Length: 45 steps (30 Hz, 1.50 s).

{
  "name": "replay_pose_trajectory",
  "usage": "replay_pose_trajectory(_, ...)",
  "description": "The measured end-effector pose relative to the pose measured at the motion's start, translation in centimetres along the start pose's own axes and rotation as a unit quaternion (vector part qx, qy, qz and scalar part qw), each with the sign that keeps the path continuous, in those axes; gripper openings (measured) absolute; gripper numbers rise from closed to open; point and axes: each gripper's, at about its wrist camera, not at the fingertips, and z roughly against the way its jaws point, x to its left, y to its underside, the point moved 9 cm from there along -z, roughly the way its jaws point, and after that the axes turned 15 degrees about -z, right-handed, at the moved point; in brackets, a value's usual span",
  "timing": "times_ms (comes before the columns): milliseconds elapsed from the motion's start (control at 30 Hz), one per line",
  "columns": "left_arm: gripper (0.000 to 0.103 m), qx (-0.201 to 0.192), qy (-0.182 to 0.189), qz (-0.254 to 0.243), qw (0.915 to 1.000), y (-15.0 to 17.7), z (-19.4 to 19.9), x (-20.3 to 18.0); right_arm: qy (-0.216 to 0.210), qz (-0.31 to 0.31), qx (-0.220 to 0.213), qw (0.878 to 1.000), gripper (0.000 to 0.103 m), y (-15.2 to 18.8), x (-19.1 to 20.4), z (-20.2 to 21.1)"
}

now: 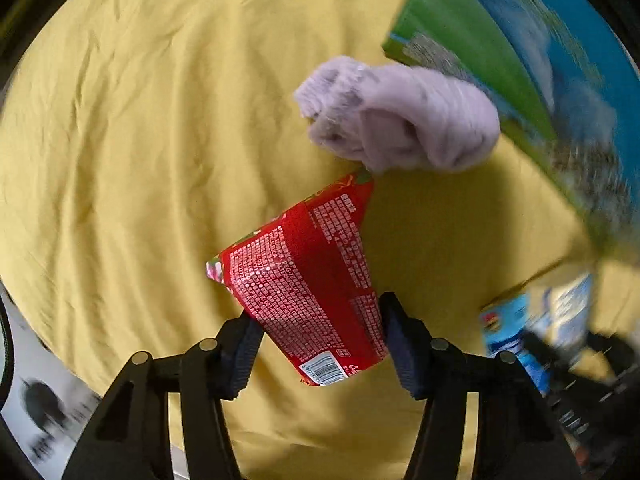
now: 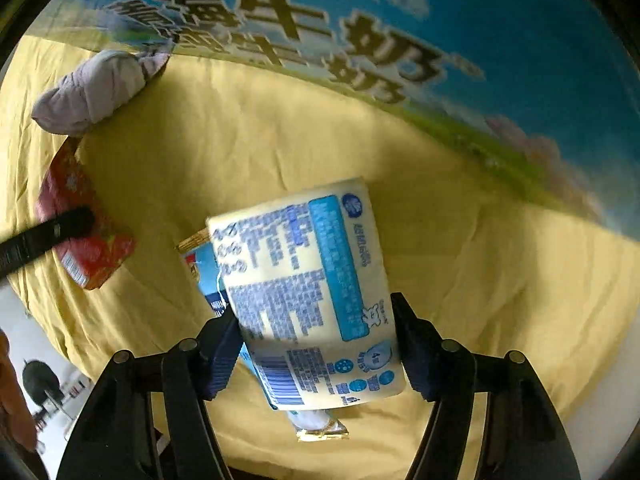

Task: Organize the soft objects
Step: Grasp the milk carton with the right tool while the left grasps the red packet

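Left wrist view: each gripper clamped on a soft pack.
Left gripper (image 1: 320, 344) pinches red packet (image 1: 308, 280); right gripper (image 2: 316, 354) pinches tissue pack (image 2: 308, 292), carton (image 2: 360, 32) straight ahead over the yellow sheet (image 1: 140, 140).

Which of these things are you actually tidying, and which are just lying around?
Part of the job:
red packet, in the left gripper
pale tissue pack, in the right gripper
lilac sock bundle
milk box, possibly the container

Just there:
yellow sheet

Dim warm light, soft shadows, fisheye-bent edges, milk carton (image 1: 532, 80) seemingly motion-blurred
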Motion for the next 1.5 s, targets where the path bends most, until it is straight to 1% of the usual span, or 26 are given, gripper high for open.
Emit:
replay_pose_trajectory(67, 0.055, 0.0, -0.014, -0.019, 0.9997, -0.3, 0.1, -0.9, 0.003, -0.008, -0.007, 1.0, 0.071, 0.4, 0.0, -0.2)
replay_pose_trajectory(167, 0.057, 0.005, -0.03, -0.024, 0.9993, -0.9, -0.4, -2.2, 0.009, -0.022, -0.02, 1.0, 0.07, 0.3, -0.6, -0.6)
replay_pose_trajectory(200, 0.058, 0.008, -0.031, -0.023, 0.9992, -1.0, -0.7, -2.4, 0.012, -0.025, -0.024, 0.999, 0.07, 0.8, 0.1, -0.8)
replay_pose_trajectory(233, 0.058, 0.009, -0.028, -0.019, 0.9994, -1.1, -1.1, -2.4, 0.013, -0.028, -0.03, 0.999, 0.07, 1.5, 1.1, -1.1)
replay_pose_trajectory(267, 0.059, 0.009, -0.026, -0.014, 0.9995, -1.2, -1.6, -2.3, 0.015, -0.029, -0.034, 0.999, 0.07, 1.9, 0.9, -1.1)
replay_pose_trajectory(333, 0.062, 0.005, -0.02, -0.006, 0.9998, -1.3, -2.0, -2.3, 0.022, -0.033, -0.041, 0.998, 0.071, 1.6, 0.9, -1.0)
replay_pose_trajectory(367, 0.062, 0.005, -0.017, -0.002, 0.9998, -1.3, -2.2, -2.4, 0.025, -0.033, -0.042, 0.998, 0.07, 0.8, 2.5, -0.6)
replay_pose_trajectory(433, 0.062, 0.0, -0.012, 0.004, 0.9999, -1.3, -2.3, -2.5, 0.029, -0.033, -0.045, 0.998, 0.07, 0.7, 2.4, -0.6)
replay_pose_trajectory(500, 0.058, -0.005, -0.013, 0.0, 0.9999, -1.2, -1.8, -1.9, 0.035, -0.032, -0.051, 0.998, 0.07, 0.7, 2.3, -1.1)
replay_pose_trajectory(533, 0.057, -0.007, -0.017, -0.005, 0.9998, -1.1, -1.8, -2.0, 0.035, -0.031, -0.054, 0.997, 0.07, 0.7, 2.5, -1.2)
replay_pose_trajectory(567, 0.055, -0.009, -0.021, -0.011, 0.9997, -1.0, -1.6, -1.9, 0.033, -0.03, -0.055, 0.997, 0.068, 0.7, 2.7, -1.3)
replay_pose_trajectory(633, 0.051, -0.017, -0.031, -0.04, 0.9986, -0.8, -0.6, -2.7, 0.028, -0.033, -0.05, 0.998, 0.066, 0.9, 2.1, -1.7)
replay_pose_trajectory(667, 0.048, -0.021, -0.035, -0.054, 0.9977, 0.1, 0.2, -3.0, 0.02, -0.046, -0.045, 0.998, 0.066, 1.4, 1.8, -1.5)
replay_pose_trajectory(733, 0.047, -0.029, -0.043, -0.086, 0.995, 0.5, 0.8, -4.1, -0.002, -0.077, -0.034, 0.996, 0.066, 2.5, 1.3, -1.0)
replay_pose_trajectory(800, 0.048, -0.025, -0.039, -0.101, 0.9938, 1.0, 0.6, -4.9, -0.026, -0.115, -0.037, 0.992, 0.066, 3.0, 0.5, -0.3)
replay_pose_trajectory(833, 0.048, -0.02, -0.037, -0.101, 0.994, 1.0, 0.4, -5.1, -0.032, -0.124, -0.04, 0.991, 0.066, 3.1, 0.2, -0.1)
replay_pose_trajectory(900, 0.049, -0.01, -0.02, -0.09, 0.9957, 1.3, -0.1, -5.1, -0.037, -0.138, -0.042, 0.989, 0.067, 3.1, -0.3, 0.0)
replay_pose_trajectory(967, 0.05, 0.008, 0.007, -0.073, 0.9973, 1.9, -0.5, -4.7, -0.046, -0.141, -0.029, 0.989, 0.067, 3.0, -0.2, -0.6)
replay_pose_trajectory(1000, 0.053, 0.011, 0.021, -0.067, 0.9975, 2.2, -0.5, -4.6, -0.047, -0.141, -0.022, 0.989, 0.067, 3.2, -0.2, -0.7)
replay_pose_trajectory(1067, 0.054, 0.015, 0.032, -0.057, 0.9977, 2.6, -0.7, -4.4, -0.044, -0.135, -0.021, 0.99, 0.067, 3.5, -0.2, -0.8)
replay_pose_trajectory(1100, 0.055, 0.019, 0.034, -0.054, 0.9978, 3.0, -1.0, -4.3, -0.043, -0.132, -0.022, 0.99, 0.067, 3.7, -0.2, -0.8)
replay_pose_trajectory(1133, 0.057, 0.015, 0.035, -0.051, 0.998, 3.2, -1.2, -4.1, -0.043, -0.131, -0.02, 0.99, 0.067, 3.9, 0.0, -1.0)
replay_pose_trajectory(1267, 0.057, 0.003, 0.008, -0.054, 0.9985, 3.6, -1.1, -4.5, -0.038, -0.134, -0.014, 0.99, 0.067, 4.6, 0.1, -2.1)
replay_pose_trajectory(1333, 0.053, -0.005, 0.0, -0.053, 0.9986, 3.9, -1.1, -4.8, -0.038, -0.138, -0.011, 0.99, 0.067, 4.2, 0.8, -2.8)
replay_pose_trajectory(1400, 0.048, -0.009, -0.001, -0.055, 0.9985, 3.8, -0.4, -5.8, -0.041, -0.145, -0.019, 0.988, 0.067, 4.2, 1.1, -2.9)
replay_pose_trajectory(1500, 0.045, -0.016, -0.004, -0.056, 0.9983, 3.3, 0.5, -6.5, -0.039, -0.145, -0.026, 0.988, 0.066, 4.4, 0.8, -2.8)
